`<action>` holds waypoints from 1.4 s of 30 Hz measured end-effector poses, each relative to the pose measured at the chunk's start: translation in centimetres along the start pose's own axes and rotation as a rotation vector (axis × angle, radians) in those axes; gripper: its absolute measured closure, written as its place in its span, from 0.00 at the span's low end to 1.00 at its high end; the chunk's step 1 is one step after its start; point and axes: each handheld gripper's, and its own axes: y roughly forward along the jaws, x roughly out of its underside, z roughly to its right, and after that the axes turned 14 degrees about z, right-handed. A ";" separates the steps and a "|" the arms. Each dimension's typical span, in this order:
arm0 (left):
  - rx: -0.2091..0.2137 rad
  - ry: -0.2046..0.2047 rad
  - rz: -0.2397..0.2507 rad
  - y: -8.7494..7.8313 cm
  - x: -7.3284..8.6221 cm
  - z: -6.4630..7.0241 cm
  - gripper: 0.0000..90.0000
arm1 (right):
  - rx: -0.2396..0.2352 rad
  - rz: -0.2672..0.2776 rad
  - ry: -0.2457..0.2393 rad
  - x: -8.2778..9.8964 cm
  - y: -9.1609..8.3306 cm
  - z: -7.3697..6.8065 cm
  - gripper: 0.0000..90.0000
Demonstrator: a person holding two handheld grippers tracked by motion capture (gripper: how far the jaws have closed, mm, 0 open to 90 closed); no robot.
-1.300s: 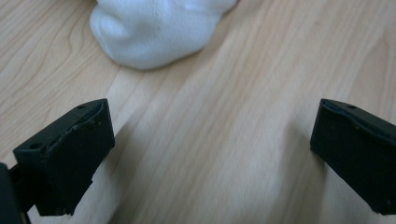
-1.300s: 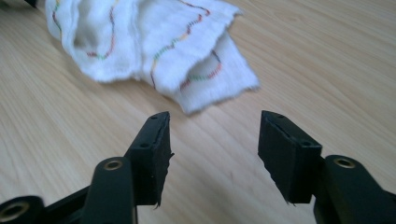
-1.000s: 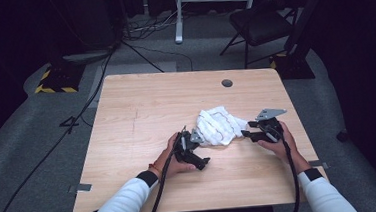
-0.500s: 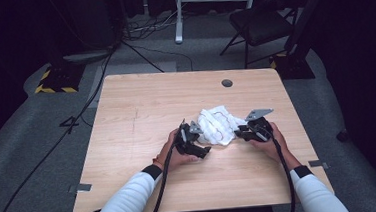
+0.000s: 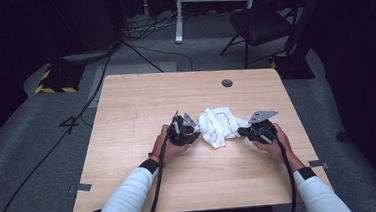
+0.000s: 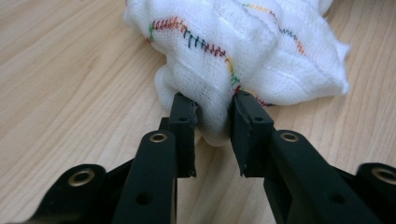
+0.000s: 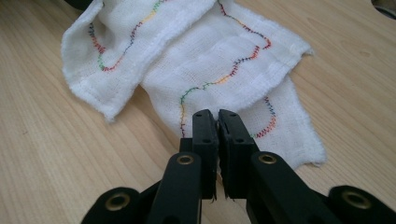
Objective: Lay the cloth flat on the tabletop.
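I had the left gripper [image 6: 212,116] closing onto a bunched fold of the white cloth [image 5: 219,126], which lay crumpled mid-table between both hands. The right gripper [image 7: 217,122] had just pinched down on a thin edge, jaws nearly together, so I could pull the cloth flat. Bare table [image 5: 140,97] lay all around, its edges well away.

Beyond the left hand-held gripper [image 6: 212,119], we lose the cloth [image 6: 252,51] past the picture's top edge. We cannot tell whether the right hand-held gripper [image 7: 217,122] pinches fabric, because its near-closed jaws hide that.
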 end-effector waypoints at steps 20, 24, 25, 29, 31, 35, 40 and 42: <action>-0.001 -0.061 0.029 -4.4 0.4 -1.6 0.55 | 0.031 0.024 -0.002 0.6 -1.6 0.2 0.92; 0.064 -0.002 0.082 -4.3 -1.0 1.5 0.47 | 0.034 0.024 0.001 0.5 -1.5 0.2 0.88; 0.078 0.031 0.089 -4.1 -1.3 2.4 0.46 | 0.035 0.025 0.002 0.5 -1.4 0.1 0.87; 0.155 0.131 0.057 -2.4 -1.8 6.0 0.46 | 0.029 0.024 -0.003 0.5 -1.3 0.1 0.86; 0.177 0.140 0.019 -1.2 -1.8 6.9 0.43 | 0.023 0.022 -0.004 0.4 -1.2 0.0 0.85; 0.159 0.127 -0.037 1.0 -1.5 7.2 0.38 | 0.019 0.018 -0.011 0.3 -0.8 -0.3 0.82; 0.087 0.071 -0.065 2.4 -0.9 6.1 0.36 | 0.025 0.024 -0.007 0.1 -0.5 -0.5 0.73; 0.094 0.047 -0.074 2.7 -0.5 5.6 0.37 | 0.013 0.023 -0.004 0.1 -0.2 -0.6 0.69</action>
